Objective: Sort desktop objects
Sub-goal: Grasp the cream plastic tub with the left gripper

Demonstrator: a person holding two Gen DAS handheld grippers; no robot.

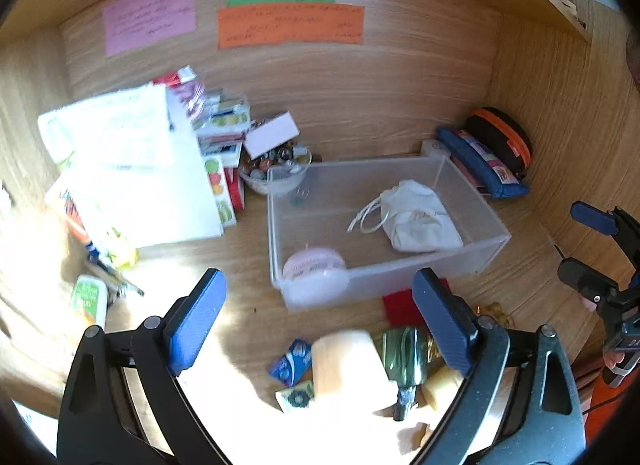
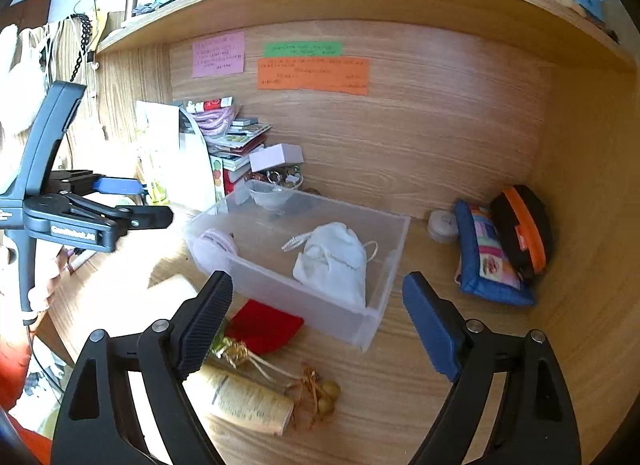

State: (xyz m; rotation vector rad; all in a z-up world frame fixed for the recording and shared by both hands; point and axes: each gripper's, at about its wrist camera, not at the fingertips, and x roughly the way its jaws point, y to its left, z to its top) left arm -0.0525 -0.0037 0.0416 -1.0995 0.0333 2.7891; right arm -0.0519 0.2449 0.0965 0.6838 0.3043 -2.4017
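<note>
A clear plastic bin (image 1: 486,255) stands on the wooden desk. It holds a white drawstring pouch (image 1: 420,221) and a round pink case (image 1: 316,273). My left gripper (image 1: 320,281) hovers open before the bin's near corner, nothing between its blue pads. Below it lie a cream tube (image 1: 352,365), a green bottle (image 1: 404,361), a blue packet (image 1: 292,361) and a red cloth pouch (image 1: 400,305). My right gripper (image 2: 318,279) is open and empty too, above the bin (image 2: 376,329), the red pouch (image 2: 264,325), the tube (image 2: 244,401) and a gold tasselled ornament (image 2: 320,389).
A pile of papers and books (image 1: 132,169) fills the left side, with a bowl of small trinkets (image 1: 276,169) behind the bin. A blue pencil case (image 1: 484,165) and a black-and-orange case (image 1: 504,137) lean in the right corner. A glue bottle (image 1: 90,297) lies front left.
</note>
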